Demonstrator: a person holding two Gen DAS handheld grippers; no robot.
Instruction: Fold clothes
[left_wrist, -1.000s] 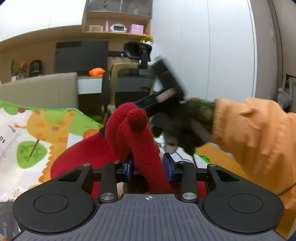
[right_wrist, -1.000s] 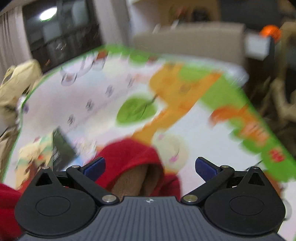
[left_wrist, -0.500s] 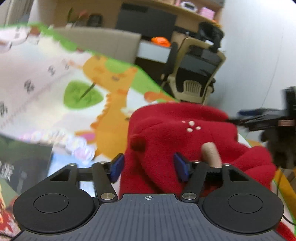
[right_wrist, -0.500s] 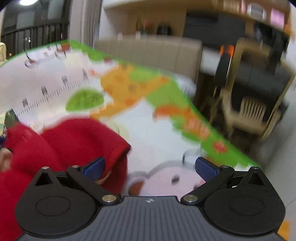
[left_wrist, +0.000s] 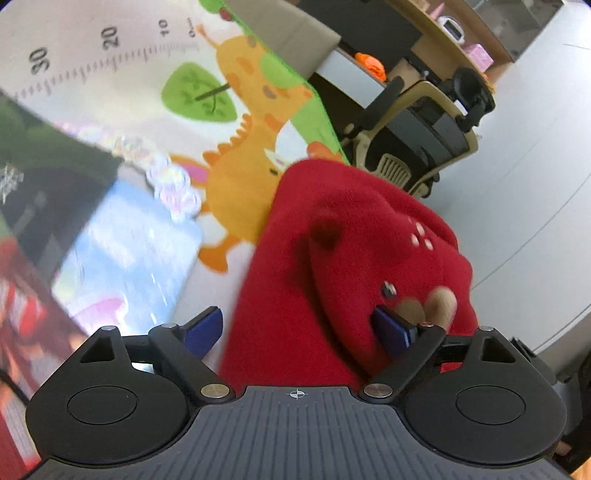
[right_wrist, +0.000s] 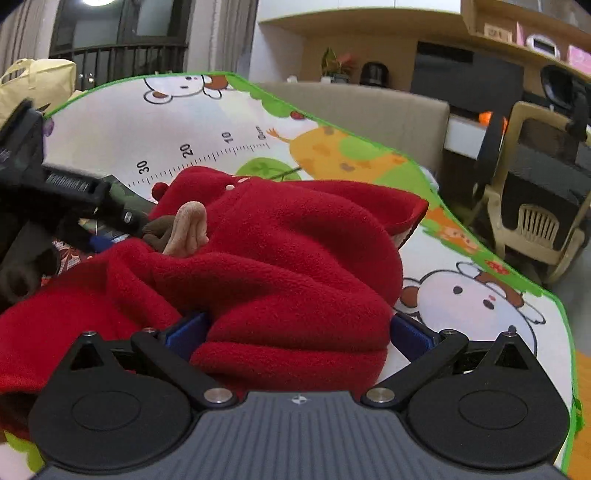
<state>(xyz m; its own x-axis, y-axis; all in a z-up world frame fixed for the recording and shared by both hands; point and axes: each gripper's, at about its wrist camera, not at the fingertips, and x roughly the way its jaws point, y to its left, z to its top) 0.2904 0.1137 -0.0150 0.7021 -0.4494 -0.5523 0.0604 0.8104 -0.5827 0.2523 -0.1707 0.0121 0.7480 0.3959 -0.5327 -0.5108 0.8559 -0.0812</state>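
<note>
With both hand-held grippers, left (left_wrist: 297, 328) and right (right_wrist: 297, 332), spread open astride the red fleece garment (right_wrist: 280, 258), you seemingly regrasp next, toward 12 o'clock.

Both views look forward along their own fingers, low and close over the mat (right_wrist: 332, 122). The left wrist view is rolled, with the chair (left_wrist: 417, 144) tipped toward 2 o'clock. The right wrist view sits level, its chair (right_wrist: 535, 206) at 3 o'clock. They share the red garment (left_wrist: 332, 258) (right_wrist: 295, 251), mat and chair.
</note>
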